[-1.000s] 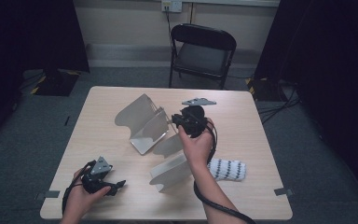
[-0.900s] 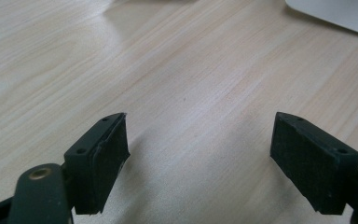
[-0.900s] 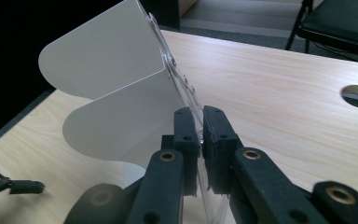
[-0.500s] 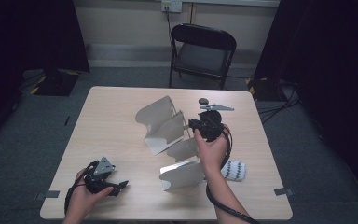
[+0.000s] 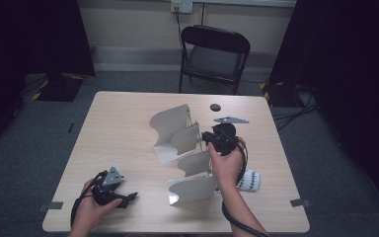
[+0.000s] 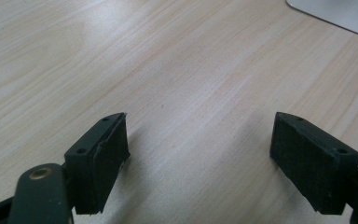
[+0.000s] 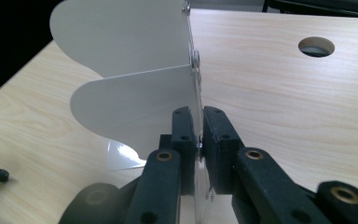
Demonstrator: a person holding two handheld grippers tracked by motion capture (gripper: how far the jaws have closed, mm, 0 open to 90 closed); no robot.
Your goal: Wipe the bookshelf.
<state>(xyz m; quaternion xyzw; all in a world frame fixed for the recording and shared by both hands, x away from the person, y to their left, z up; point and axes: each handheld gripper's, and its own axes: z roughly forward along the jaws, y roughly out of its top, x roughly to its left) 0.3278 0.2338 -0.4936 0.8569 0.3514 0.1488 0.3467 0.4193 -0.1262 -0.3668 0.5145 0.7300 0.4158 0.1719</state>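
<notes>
Right tongs (image 7: 198, 140) are clamped on the thin edge of the white curved-panel divider (image 5: 177, 131); left tongs (image 6: 198, 158) are held spread above the worktop (image 5: 113, 123).

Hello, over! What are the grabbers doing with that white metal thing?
Right gripper shut on white rack. Left gripper open, empty, on table. Striped cloth beside right arm.

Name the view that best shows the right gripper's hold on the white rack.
The right gripper view: the right gripper is clamped on the white rack by its thin edge. The high view shows the whole rack; the left gripper view catches one corner.
</notes>
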